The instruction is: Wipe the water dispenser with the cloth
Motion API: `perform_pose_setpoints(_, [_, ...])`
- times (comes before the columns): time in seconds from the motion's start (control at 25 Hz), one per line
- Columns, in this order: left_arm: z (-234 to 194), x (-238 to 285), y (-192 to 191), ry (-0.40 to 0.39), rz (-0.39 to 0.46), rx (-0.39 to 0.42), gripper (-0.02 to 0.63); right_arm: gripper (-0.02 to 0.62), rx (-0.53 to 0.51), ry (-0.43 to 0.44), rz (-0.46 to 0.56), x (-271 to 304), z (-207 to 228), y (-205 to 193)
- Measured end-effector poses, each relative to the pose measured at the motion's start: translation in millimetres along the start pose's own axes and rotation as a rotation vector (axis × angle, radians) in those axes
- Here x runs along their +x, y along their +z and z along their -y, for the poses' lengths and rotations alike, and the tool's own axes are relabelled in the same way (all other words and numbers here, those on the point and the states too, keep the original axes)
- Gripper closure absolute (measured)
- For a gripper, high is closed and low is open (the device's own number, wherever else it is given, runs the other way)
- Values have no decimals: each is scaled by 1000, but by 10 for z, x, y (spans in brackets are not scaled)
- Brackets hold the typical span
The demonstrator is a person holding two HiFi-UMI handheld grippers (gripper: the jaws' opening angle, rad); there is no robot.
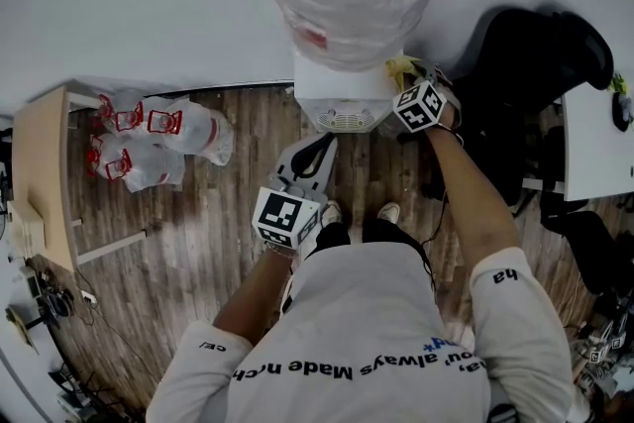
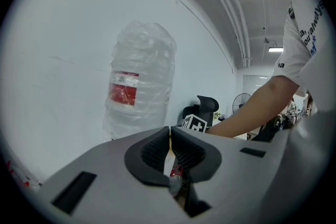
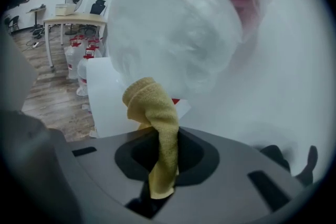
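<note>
Shirt and both forearms fill the lower head view. My right arm is stretched forward and to the right, carrying the right tool up to the top right corner of the water dispenser. The right gripper view shows this tool clenched on a yellow cloth. The cloth is pinched between the pads, with its bunched end standing above them and a short tail hanging below. That bunched end sits against the dispenser's white top, just under the film-wrapped bottle. My left arm is bent at the elbow, with the left tool held lower and aimed at the dispenser's front without touching it. Its own view shows the pads pressed together with nothing gripped, and the bottle with its red label beyond them. Spare wrapped bottles lie on the wooden floor to the left, beside a wooden counter. To the right, a black chair stands close behind my right forearm.
</note>
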State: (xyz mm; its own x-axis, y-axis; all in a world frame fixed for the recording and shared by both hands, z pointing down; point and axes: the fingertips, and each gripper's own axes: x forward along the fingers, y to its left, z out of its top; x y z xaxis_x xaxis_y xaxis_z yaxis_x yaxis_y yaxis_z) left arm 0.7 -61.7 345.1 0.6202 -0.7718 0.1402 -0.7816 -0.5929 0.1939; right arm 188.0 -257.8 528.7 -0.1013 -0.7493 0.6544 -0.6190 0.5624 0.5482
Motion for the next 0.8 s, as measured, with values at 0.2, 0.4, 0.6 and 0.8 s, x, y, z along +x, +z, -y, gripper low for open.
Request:
perform_pose_setpoints(0.2, [-13, 94, -21, 11, -11, -3, 578, 535, -8, -10, -26, 219, 229, -17])
perform_pose_setpoints(0.4, [-42, 145, -39, 28, -23, -2, 578, 535, -36, -12, -45, 463, 333, -9])
perform_pose_setpoints(0.6, [-104, 133, -61, 57, -39, -8, 578, 535, -33, -1, -46, 711, 351, 2])
perform_pose_setpoints(0.8, [-170, 64, -103, 83, -54, -16, 578, 535, -62, 34, -38, 856, 252, 78])
